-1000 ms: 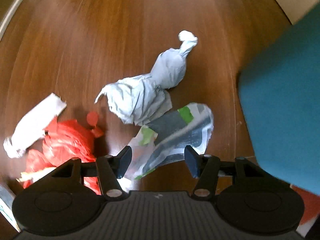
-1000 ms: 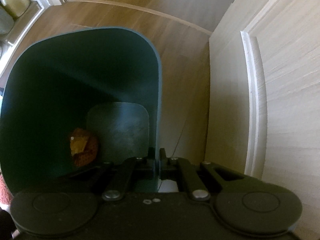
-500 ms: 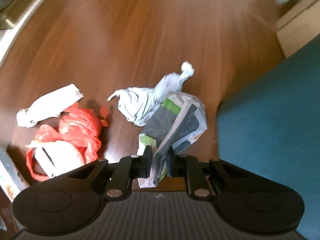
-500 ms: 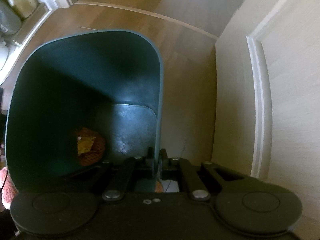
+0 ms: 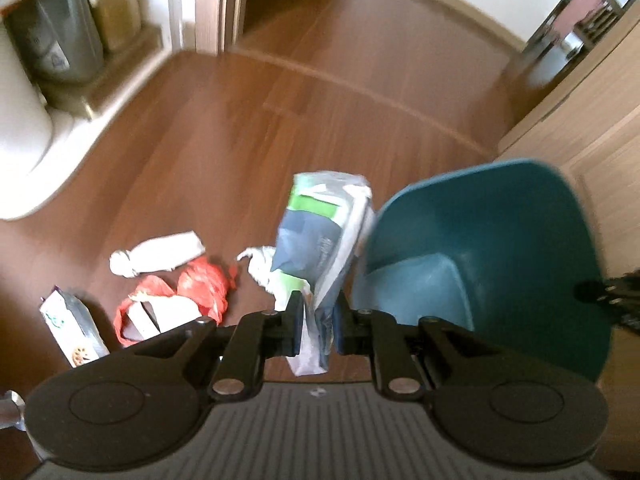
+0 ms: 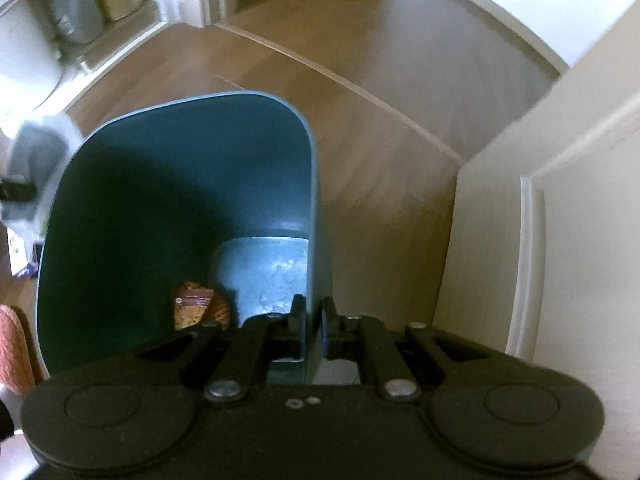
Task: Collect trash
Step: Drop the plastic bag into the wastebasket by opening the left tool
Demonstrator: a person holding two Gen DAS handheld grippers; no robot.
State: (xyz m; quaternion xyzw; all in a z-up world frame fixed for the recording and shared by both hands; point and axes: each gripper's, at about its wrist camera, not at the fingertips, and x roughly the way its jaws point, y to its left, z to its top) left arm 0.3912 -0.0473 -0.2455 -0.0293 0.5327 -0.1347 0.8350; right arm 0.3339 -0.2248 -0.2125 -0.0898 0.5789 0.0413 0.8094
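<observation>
My left gripper is shut on a crumpled grey, white and green plastic wrapper, which hangs in the air beside the teal bin. On the wooden floor below lie a crumpled white paper, a red bag, a twisted white bag and a small carton. My right gripper is shut on the near wall of the teal bin, with one finger inside and one outside. An orange-brown piece of trash lies at the bin's bottom. The lifted wrapper shows blurred at the left edge.
A light wooden cabinet stands right of the bin. White and grey appliances sit along the far left wall on a low ledge. A doorway opens at the back. The right gripper's tip shows at the left view's right edge.
My left gripper closed on the wrapper and lifted it well off the floor, beside the bin. The right gripper kept its hold on the bin wall and shifted a little, rolling slightly.
</observation>
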